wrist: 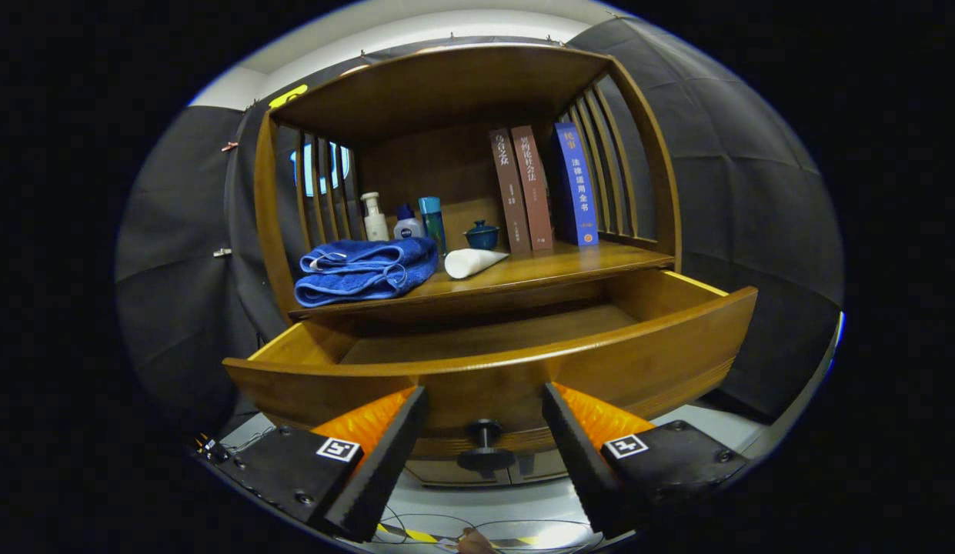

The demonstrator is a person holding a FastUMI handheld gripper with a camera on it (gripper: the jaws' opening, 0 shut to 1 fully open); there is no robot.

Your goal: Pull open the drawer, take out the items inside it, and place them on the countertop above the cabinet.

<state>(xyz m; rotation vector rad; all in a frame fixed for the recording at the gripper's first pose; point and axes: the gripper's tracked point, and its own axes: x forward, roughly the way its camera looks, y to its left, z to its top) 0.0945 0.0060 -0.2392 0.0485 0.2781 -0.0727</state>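
Drawer [523,362]: standing pulled out below the countertop [569,265], its knob [485,442] sitting between the spread fingers [385,446], untouched.
Countertop front: towel [365,269] lying left, tube [471,262] lying just right of it.
Countertop back: three bottles [404,219] standing behind the towel; lidded cup [482,235] right of them; books [542,188] leaning at right.
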